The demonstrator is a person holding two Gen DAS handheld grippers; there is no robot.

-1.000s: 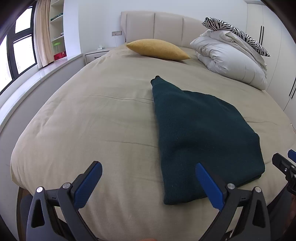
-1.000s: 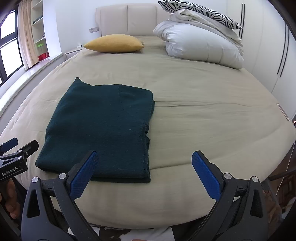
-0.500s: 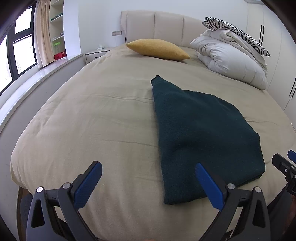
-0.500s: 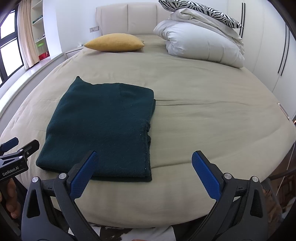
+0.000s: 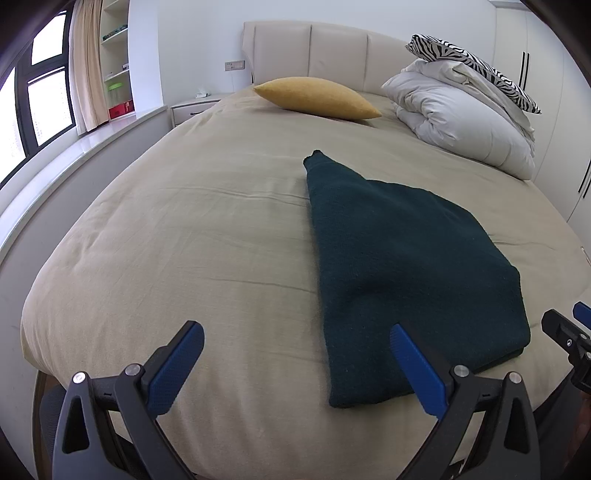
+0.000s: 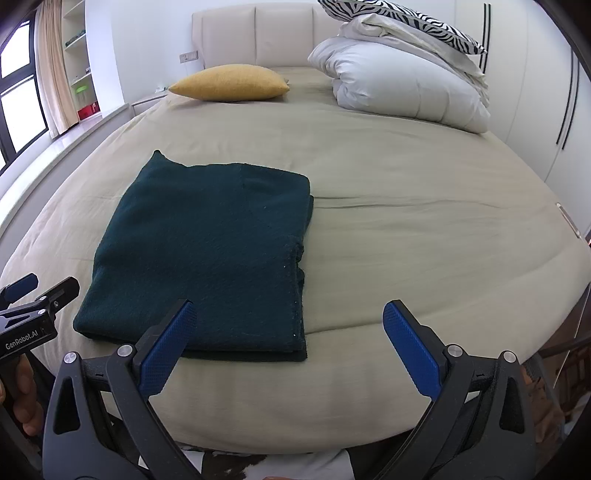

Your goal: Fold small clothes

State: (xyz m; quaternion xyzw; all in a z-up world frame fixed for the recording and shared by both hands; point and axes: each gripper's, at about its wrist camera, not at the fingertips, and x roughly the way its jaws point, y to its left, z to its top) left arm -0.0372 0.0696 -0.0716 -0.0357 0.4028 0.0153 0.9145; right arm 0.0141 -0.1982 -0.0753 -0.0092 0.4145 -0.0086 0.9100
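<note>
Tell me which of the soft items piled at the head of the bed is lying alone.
The yellow cushion: it lies alone, while the zebra-print pillow tops the white duvet.

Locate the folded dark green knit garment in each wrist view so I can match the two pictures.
Left wrist view: the folded dark green knit garment lies right of centre on the beige bedspread, running toward the lower right.
Right wrist view: the garment lies left of centre, its layered edge facing right.
Shared landmark: the mustard yellow pillow near the padded headboard, beyond the garment in both.
</note>
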